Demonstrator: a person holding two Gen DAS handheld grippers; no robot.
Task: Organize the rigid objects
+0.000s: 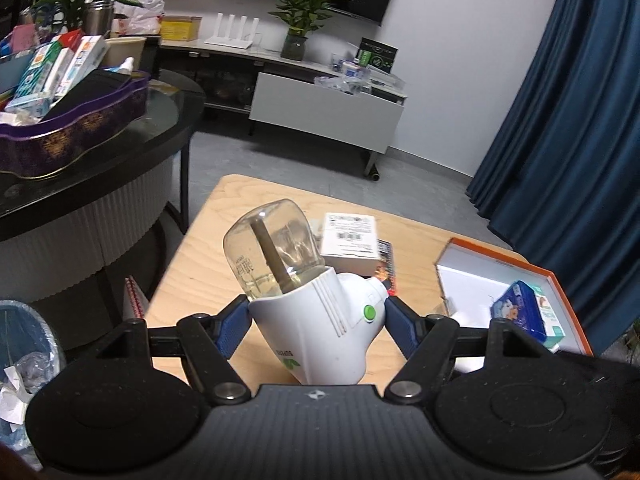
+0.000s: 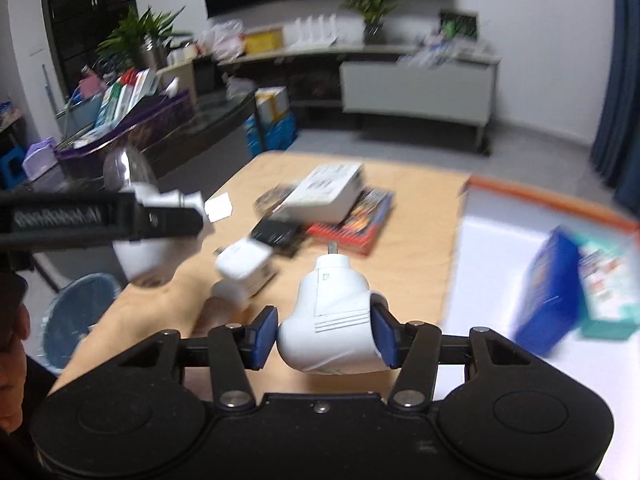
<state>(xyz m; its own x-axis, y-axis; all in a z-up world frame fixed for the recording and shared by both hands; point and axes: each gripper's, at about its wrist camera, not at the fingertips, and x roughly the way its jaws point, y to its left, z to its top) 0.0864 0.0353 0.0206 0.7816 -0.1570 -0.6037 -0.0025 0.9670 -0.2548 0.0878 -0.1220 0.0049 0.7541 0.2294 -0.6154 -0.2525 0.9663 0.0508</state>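
White glossy plastic is filling both grips: the right gripper (image 2: 325,334) is pinching a smooth plug-in heater (image 2: 332,320), prongs pointing away, with the orange-rimmed box (image 2: 548,200) just off to its right. The left gripper (image 1: 314,322) is clamping a heater with glass bottle (image 1: 312,300), bottle tilting up, further left of that box, so I'd guess the right hand drops first.

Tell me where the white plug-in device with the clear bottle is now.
The device with the bottle sits between the left tongs, raised above the near left part of the wooden table, left of the orange-edged box.
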